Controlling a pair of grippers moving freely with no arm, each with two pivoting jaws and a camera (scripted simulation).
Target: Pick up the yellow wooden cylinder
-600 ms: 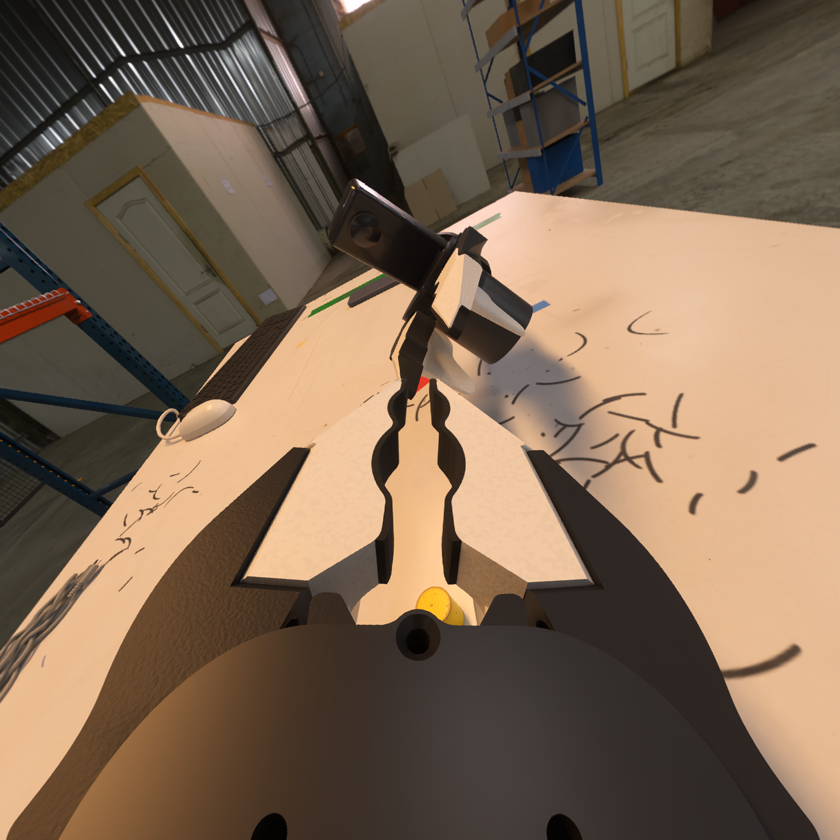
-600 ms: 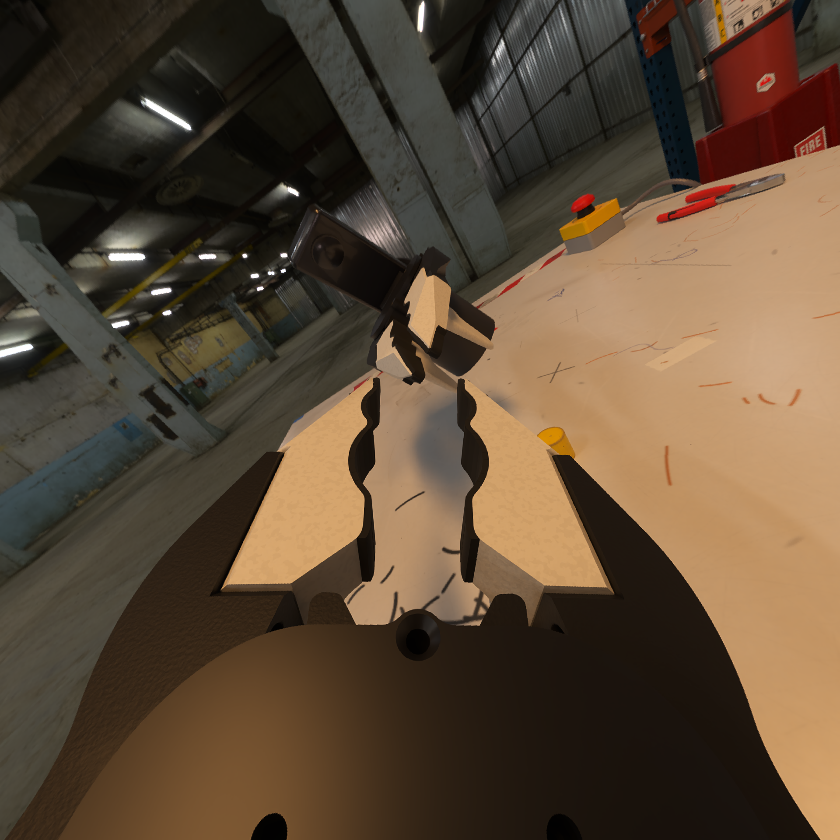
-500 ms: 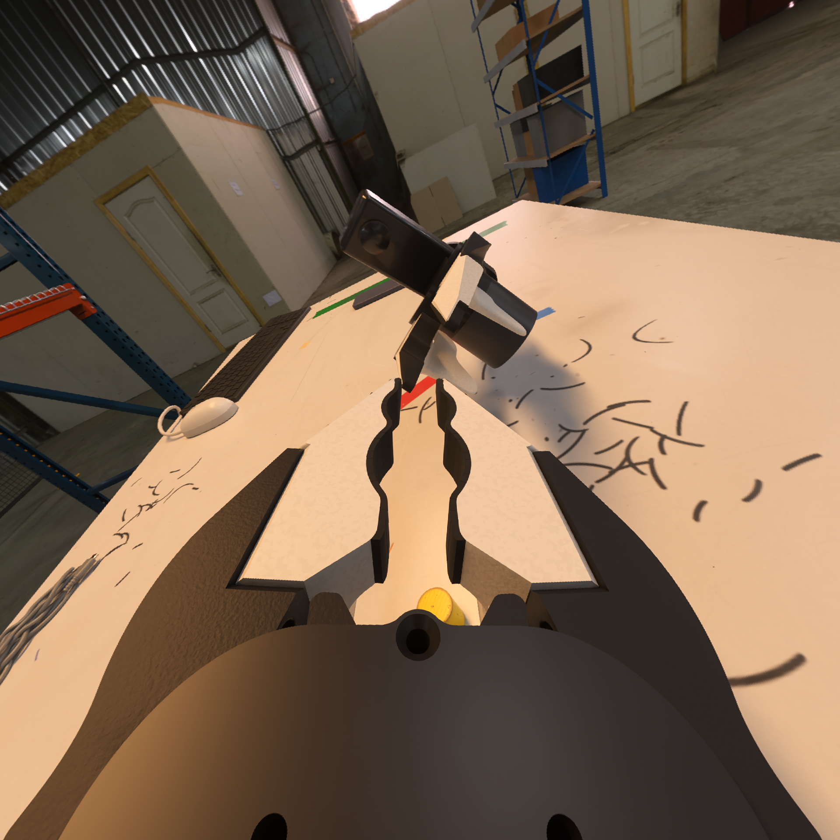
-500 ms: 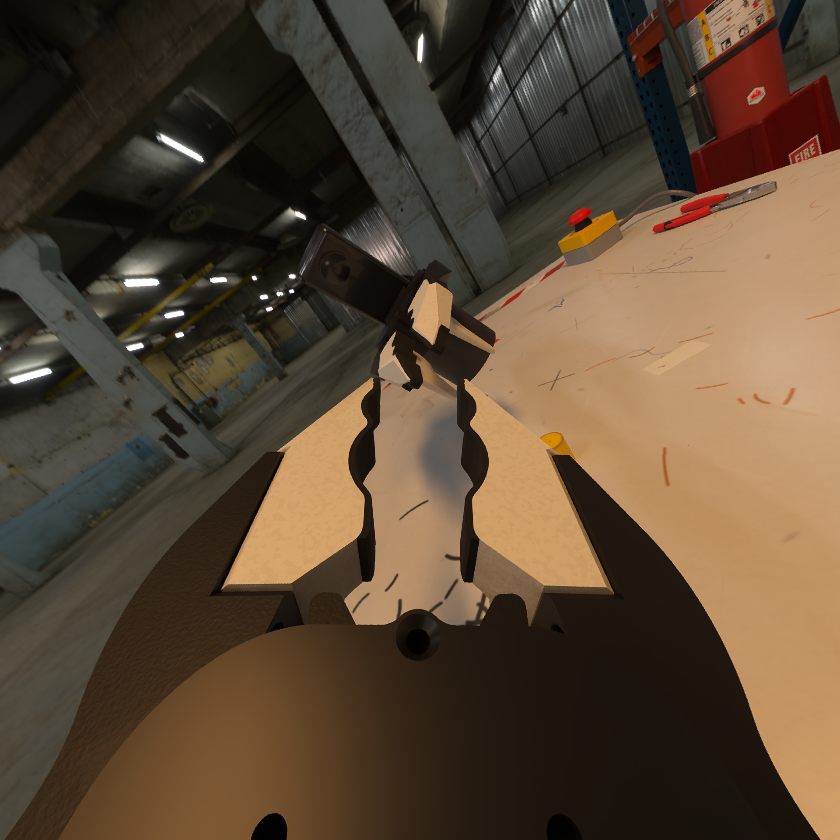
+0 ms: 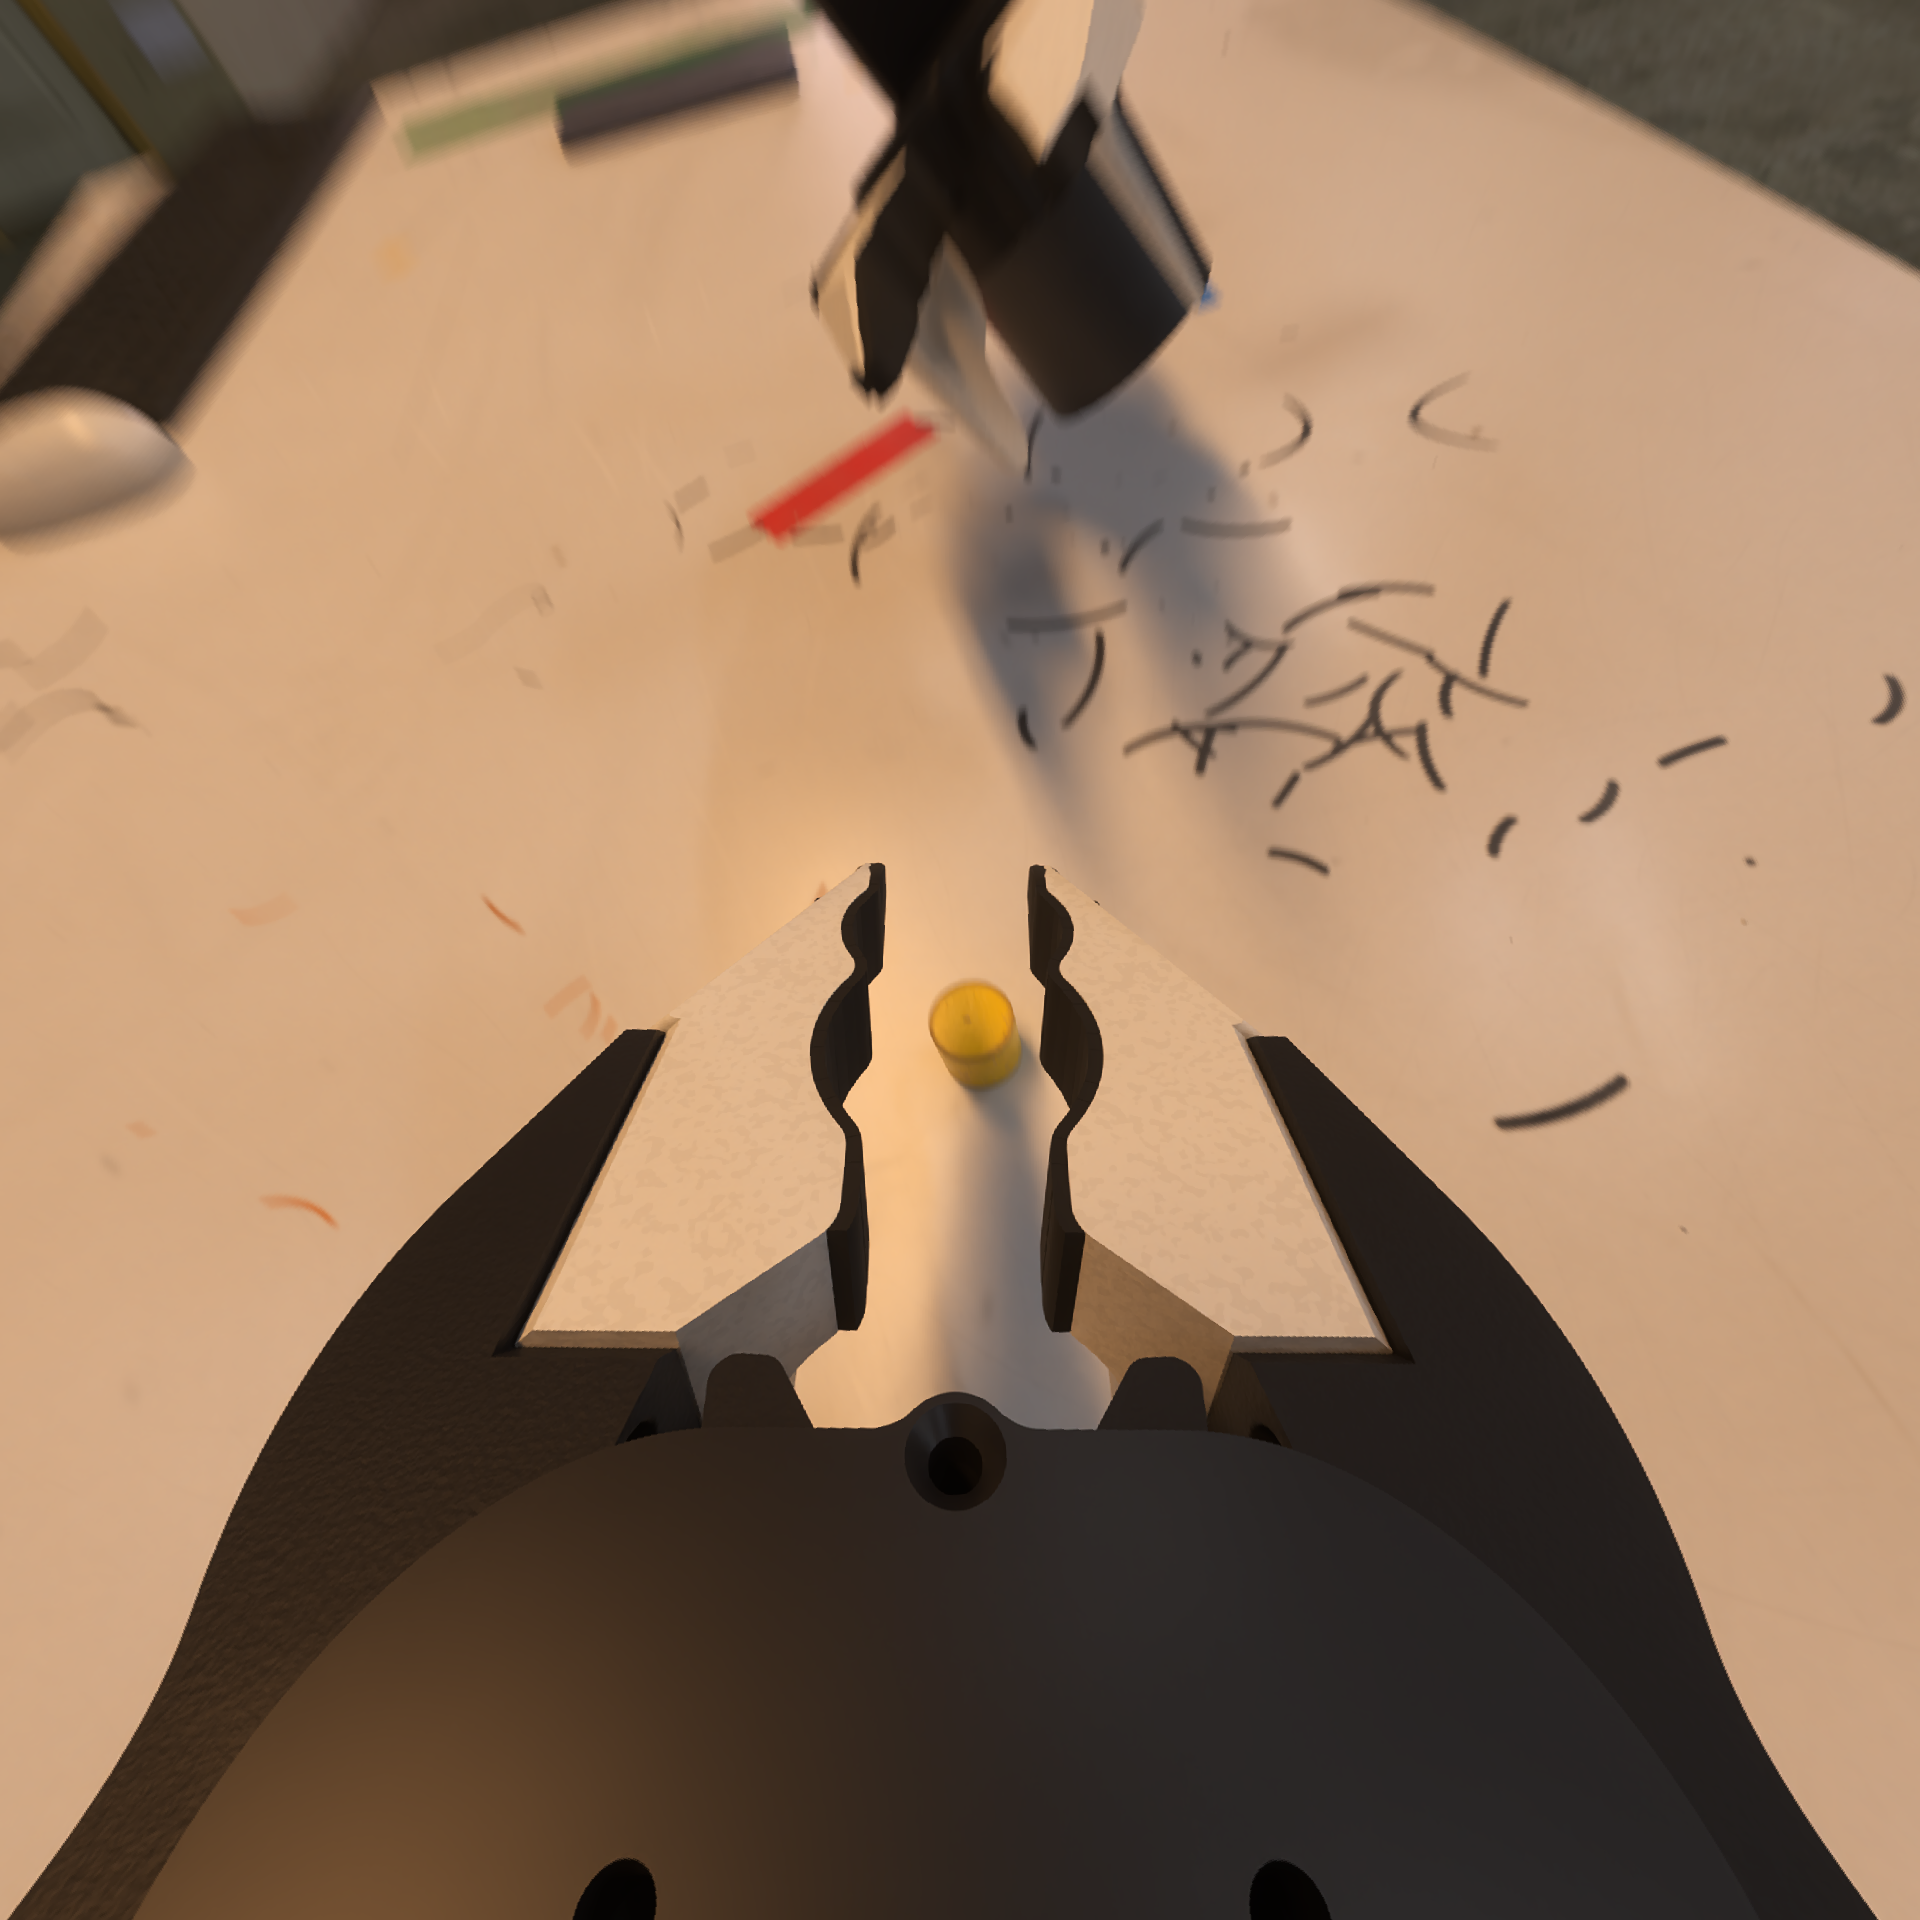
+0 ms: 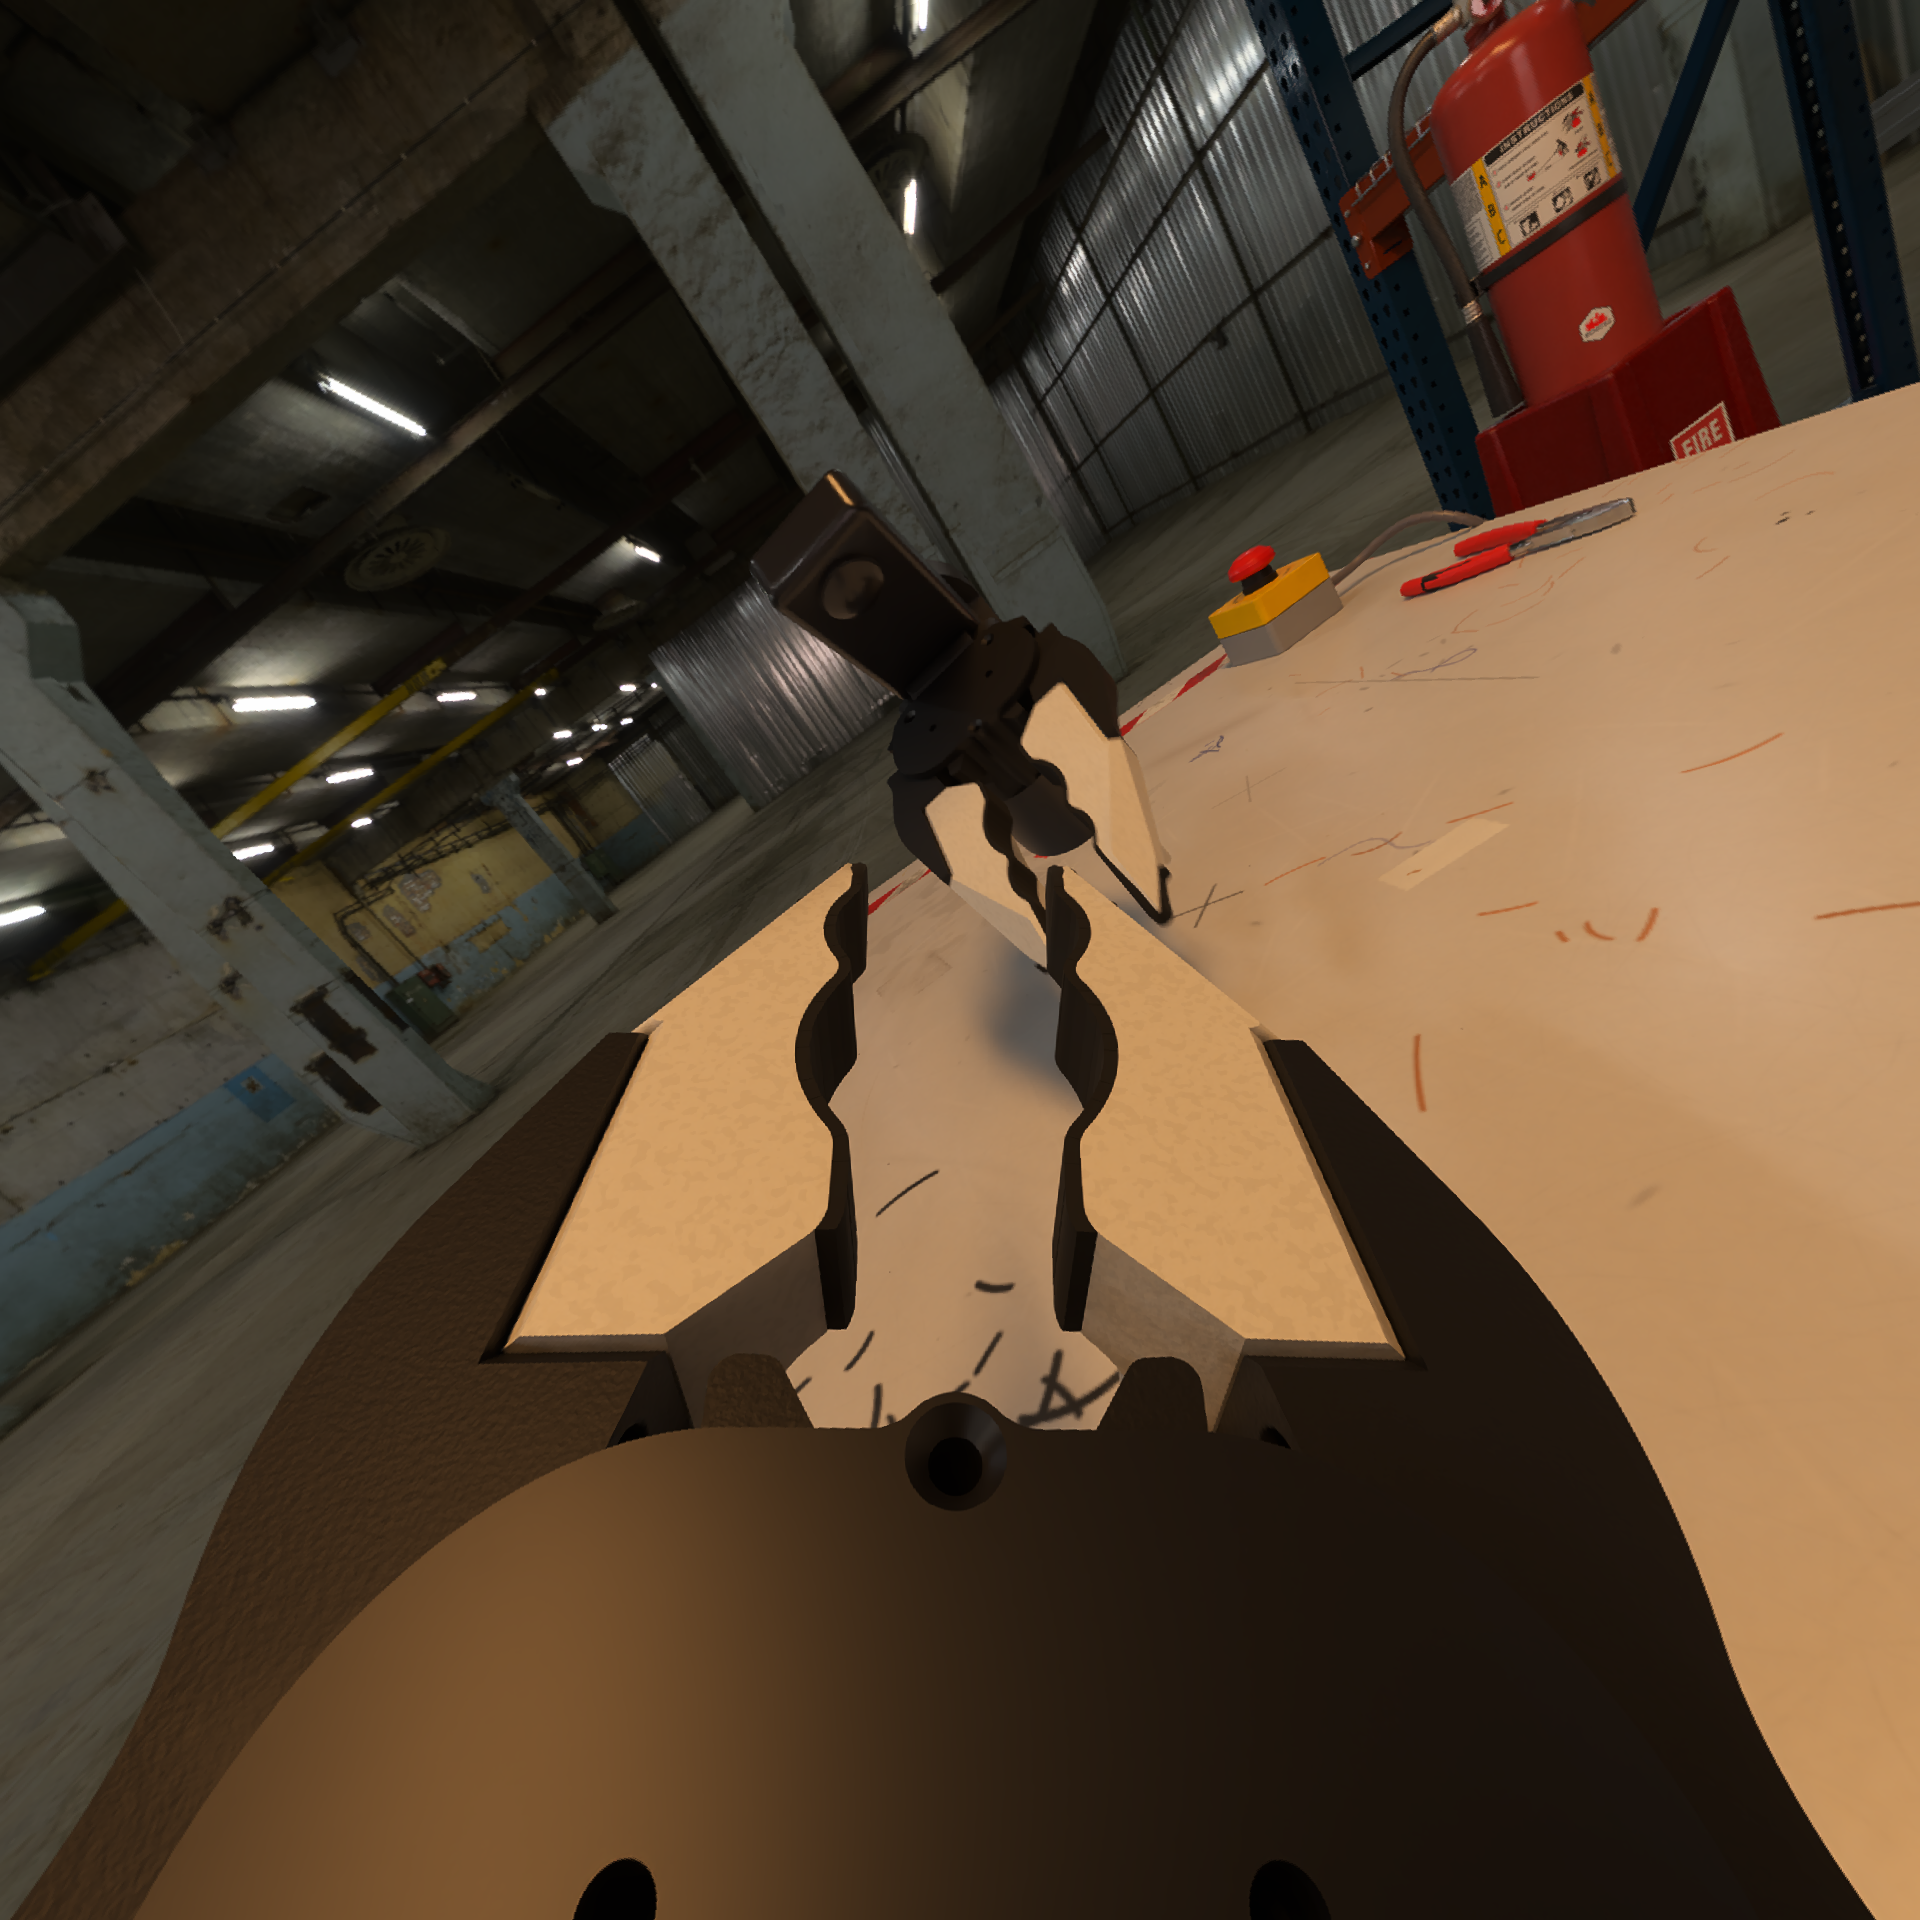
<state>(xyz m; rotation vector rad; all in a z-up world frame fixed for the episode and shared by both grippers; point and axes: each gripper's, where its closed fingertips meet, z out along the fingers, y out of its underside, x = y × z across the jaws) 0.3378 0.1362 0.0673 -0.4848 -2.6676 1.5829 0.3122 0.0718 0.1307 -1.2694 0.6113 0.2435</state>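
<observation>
Two grippers hang over the pale counter (image 5: 436, 790). Left gripper (image 5: 956, 883) points down with its jaws apart, and the yellow wooden cylinder (image 5: 974, 1035) stands upright on the counter between them, touching neither. Right gripper (image 6: 954, 883) also has its jaws parted, holding nothing, with black scribbles (image 5: 1340, 707) below. A white mouse (image 5: 78, 462) lies far left.
</observation>
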